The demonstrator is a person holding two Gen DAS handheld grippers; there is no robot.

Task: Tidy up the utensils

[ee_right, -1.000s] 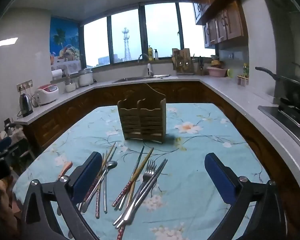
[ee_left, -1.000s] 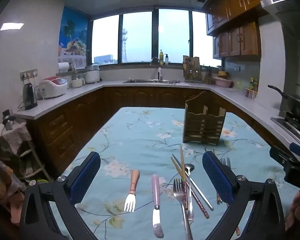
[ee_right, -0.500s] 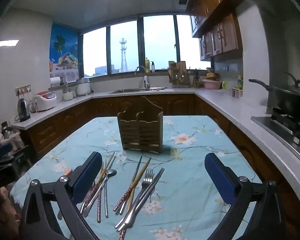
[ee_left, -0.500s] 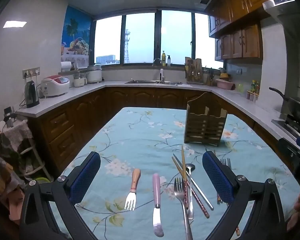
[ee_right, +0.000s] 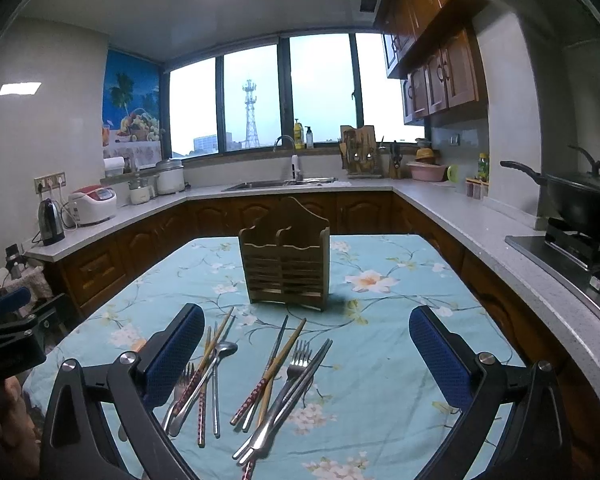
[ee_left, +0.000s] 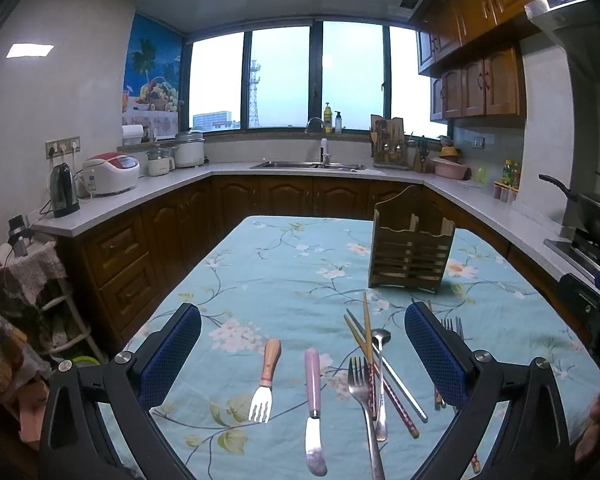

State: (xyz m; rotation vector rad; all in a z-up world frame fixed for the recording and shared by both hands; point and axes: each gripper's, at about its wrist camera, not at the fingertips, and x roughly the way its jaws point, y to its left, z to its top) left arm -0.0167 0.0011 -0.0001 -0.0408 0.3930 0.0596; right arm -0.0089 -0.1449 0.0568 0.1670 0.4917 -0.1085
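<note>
The left claw is spread wide and grasps nothing, hovering above the near end of the table. Compared with a second ago its view has levelled a little; the utensils under it sit in nearly the same place. Between its blue pads lie a small fork with a wooden handle and a pink-handled butter knife, side by side but apart. Just right of them a steel fork, a steel spoon and crossed chopsticks overlap in a loose pile.

The right claw is likewise released and empty. Its camera has tipped upward since the earlier frame: the ceiling light now shows at the top and the wooden utensil holder sits lower in view. Between its fingers lie a second heap: patterned chopsticks, a fork and metal chopsticks, with a spoon and more sticks toward its left pad. The holder stands upright on the floral tablecloth beyond both piles, its two compartments showing no utensils.
</note>
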